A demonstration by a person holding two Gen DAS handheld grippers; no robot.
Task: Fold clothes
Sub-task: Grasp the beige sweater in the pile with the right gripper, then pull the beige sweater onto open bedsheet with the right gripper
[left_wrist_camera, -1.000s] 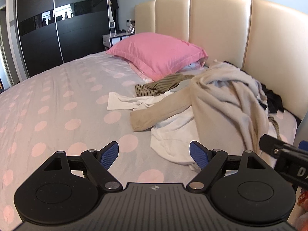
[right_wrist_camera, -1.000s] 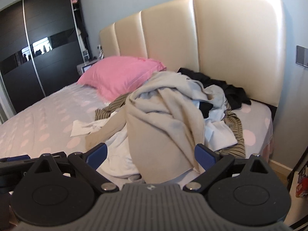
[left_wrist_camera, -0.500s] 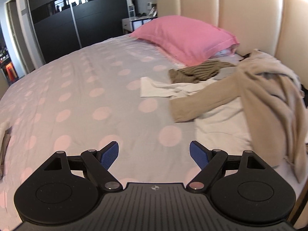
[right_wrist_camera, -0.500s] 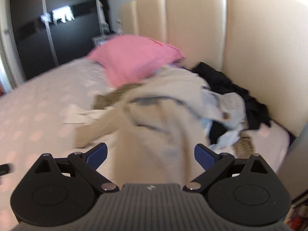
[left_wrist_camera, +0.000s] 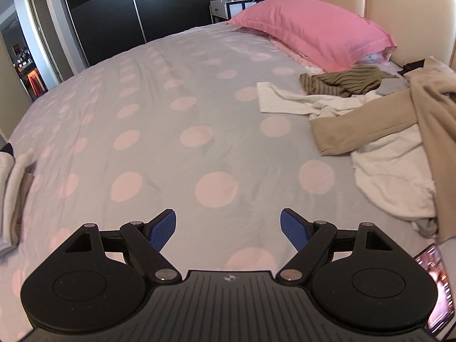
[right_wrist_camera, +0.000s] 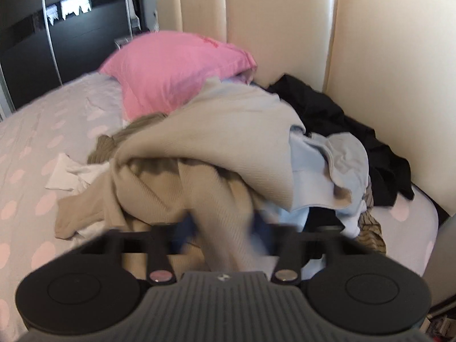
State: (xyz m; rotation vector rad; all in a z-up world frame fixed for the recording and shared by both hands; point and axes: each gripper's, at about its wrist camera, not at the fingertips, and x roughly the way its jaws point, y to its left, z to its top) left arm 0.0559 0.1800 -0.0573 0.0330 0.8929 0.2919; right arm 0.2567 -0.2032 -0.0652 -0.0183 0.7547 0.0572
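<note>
A pile of clothes lies at the head of the bed. Topmost is a beige ribbed sweater (right_wrist_camera: pixel 222 148), and its sleeve (left_wrist_camera: pixel 370 125) trails onto the sheet. My right gripper (right_wrist_camera: pixel 223 228) is down at the pile's near edge with its jaws closing. A hanging fold of the beige sweater sits between the blurred blue pads, which press on it. My left gripper (left_wrist_camera: pixel 228 228) hovers open over bare spotted sheet, left of the pile, holding nothing. A white garment (left_wrist_camera: pixel 393 165) and an olive striped top (left_wrist_camera: pixel 342 81) lie under the sweater.
A pink pillow (left_wrist_camera: pixel 307 28) leans on the cream headboard (right_wrist_camera: pixel 273 28). Light blue (right_wrist_camera: pixel 336 154) and black (right_wrist_camera: pixel 356 131) garments fill the pile's right side. Folded items (left_wrist_camera: pixel 11 193) rest at the bed's left edge. A lit screen (left_wrist_camera: pixel 436 285) is at lower right.
The right gripper moved in low to the pile and its jaws went from wide apart to closed around the beige fold. The left gripper swung left, away from the pile, and stayed open.
</note>
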